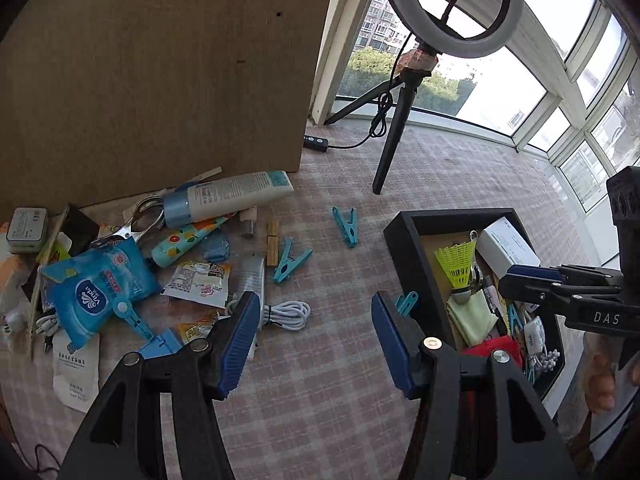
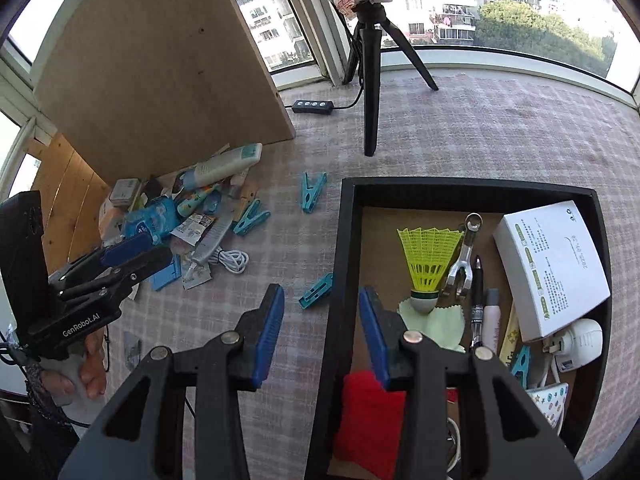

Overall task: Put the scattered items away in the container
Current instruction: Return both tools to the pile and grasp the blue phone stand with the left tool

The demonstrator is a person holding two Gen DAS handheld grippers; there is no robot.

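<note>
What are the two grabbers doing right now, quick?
Left gripper: open, holding nothing, above the checked cloth.
Right gripper: open, holding nothing, its fingers straddling the black tray's left wall.

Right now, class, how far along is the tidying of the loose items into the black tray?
Done: yellow shuttlecock, white box and red cloth lie in the black tray. In hand: nothing; both grippers are empty. Left: teal clothespins, white cable, blue tissue pack.
</note>
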